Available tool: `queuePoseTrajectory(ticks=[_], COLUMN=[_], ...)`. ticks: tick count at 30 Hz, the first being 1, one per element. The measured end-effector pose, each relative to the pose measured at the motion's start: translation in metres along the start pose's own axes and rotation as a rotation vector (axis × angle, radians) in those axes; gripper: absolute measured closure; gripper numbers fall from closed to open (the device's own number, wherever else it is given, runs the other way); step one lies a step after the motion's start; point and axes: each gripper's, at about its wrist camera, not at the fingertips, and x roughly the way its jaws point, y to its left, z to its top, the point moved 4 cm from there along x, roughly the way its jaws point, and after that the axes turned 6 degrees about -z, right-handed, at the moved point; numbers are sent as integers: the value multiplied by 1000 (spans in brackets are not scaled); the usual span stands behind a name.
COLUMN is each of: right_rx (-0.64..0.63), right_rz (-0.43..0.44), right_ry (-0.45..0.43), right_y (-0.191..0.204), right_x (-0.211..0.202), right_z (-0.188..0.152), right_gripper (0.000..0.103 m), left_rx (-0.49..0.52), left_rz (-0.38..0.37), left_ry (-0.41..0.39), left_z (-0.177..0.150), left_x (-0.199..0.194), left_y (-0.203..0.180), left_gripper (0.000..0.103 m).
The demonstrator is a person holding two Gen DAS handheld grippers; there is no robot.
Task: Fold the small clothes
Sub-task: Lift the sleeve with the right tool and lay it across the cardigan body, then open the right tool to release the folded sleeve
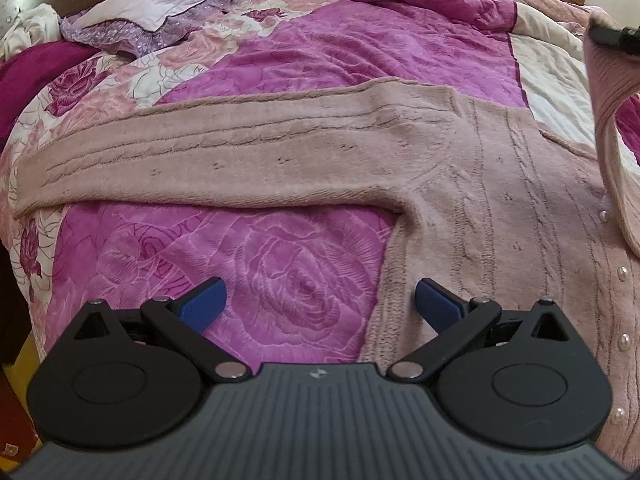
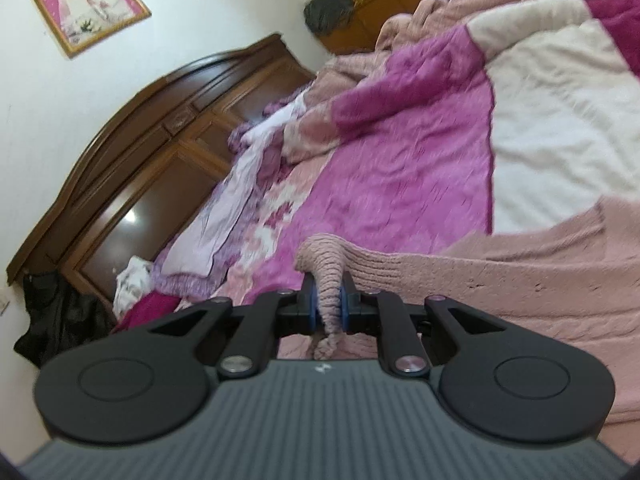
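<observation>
A pink cable-knit cardigan (image 1: 480,208) with pearl buttons (image 1: 622,272) lies flat on the bed, one sleeve (image 1: 224,152) stretched out to the left. My left gripper (image 1: 320,304) is open and empty, low over the cardigan's left side edge. My right gripper (image 2: 327,300) is shut on the ribbed cuff (image 2: 326,264) of the other sleeve and holds it lifted off the bed. In the left wrist view that lifted sleeve (image 1: 608,92) hangs at the right edge, with the right gripper's tip (image 1: 616,36) at its top.
A magenta rose-patterned quilt (image 1: 280,272) covers the bed. Crumpled lilac bedding (image 1: 152,20) and white cloth (image 1: 28,28) lie at the head end. A dark wooden headboard (image 2: 132,152) stands against the wall, a framed photo (image 2: 90,4) above it, black clothing (image 2: 60,320) beside it.
</observation>
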Motion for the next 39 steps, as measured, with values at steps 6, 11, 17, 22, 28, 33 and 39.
queuePoseTrajectory(ticks=[6,11,17,22,28,33,39], right_rx=[-36,-63,-40,-19,-61,-73,-69], right_rz=[1,-30,-78,-21,-33,-162,-378], right_ry=[95,165,176,133,89,42,-20], right_y=[4,2,-3,0,-8,-46,-105], right_x=[26,53,73,62,24,-21,-72], right_z=[-27,-49,-63,-62,-53,-51,-51], right_gripper=[88,88,77,39,39,39,39], left_rx=[-18,-15,-16,-3,34,82,180], left_rz=[-10,-15,-16,-12,-29,-84,-131], left_ry=[5,7,7,-4,-39,-71,-104], left_z=[-1,0,0,2,13,32,53], left_x=[3,5,5,1,-7,-9,1], left_y=[4,4,4,3,-7,-28,-70], left_gripper=[0,0,0,0,0,0,0])
